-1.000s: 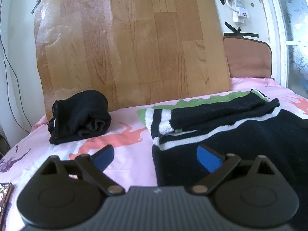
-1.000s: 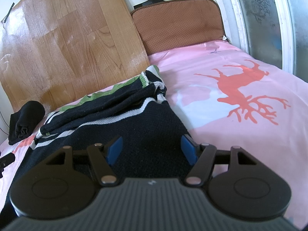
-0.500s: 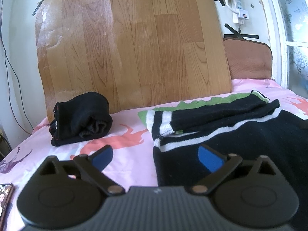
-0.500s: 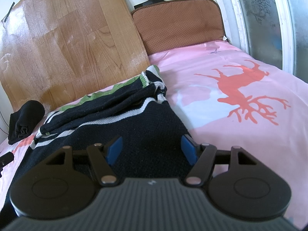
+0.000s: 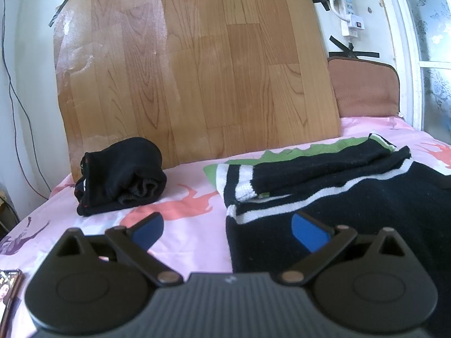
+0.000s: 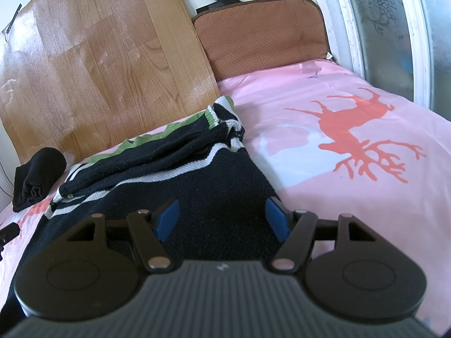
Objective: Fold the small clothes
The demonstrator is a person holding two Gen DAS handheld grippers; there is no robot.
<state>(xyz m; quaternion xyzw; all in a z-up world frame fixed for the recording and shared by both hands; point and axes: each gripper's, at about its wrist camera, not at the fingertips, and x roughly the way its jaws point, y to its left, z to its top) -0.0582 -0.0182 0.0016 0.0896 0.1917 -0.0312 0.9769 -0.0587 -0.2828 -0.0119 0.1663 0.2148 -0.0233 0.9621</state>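
A black knit sweater (image 5: 352,197) with white stripes and a green hem lies spread on the pink bed sheet (image 5: 191,231), its sleeves folded across the top. In the right wrist view the same sweater (image 6: 197,186) fills the middle. My left gripper (image 5: 228,229) hovers open over the sweater's left edge, its blue pads wide apart with nothing between them. My right gripper (image 6: 222,219) stands open above the sweater's near right part, close to its right edge, and holds nothing. A rolled black garment (image 5: 121,177) sits apart at the far left, also visible as the dark bundle (image 6: 36,177).
A wood-pattern board (image 5: 191,70) leans against the wall behind the bed. A brown cushion (image 6: 262,33) stands at the head. A window frame (image 6: 363,28) runs along the right. The pink sheet (image 6: 352,140) with a red deer print lies bare to the right. A picture card (image 5: 8,284) lies bottom left.
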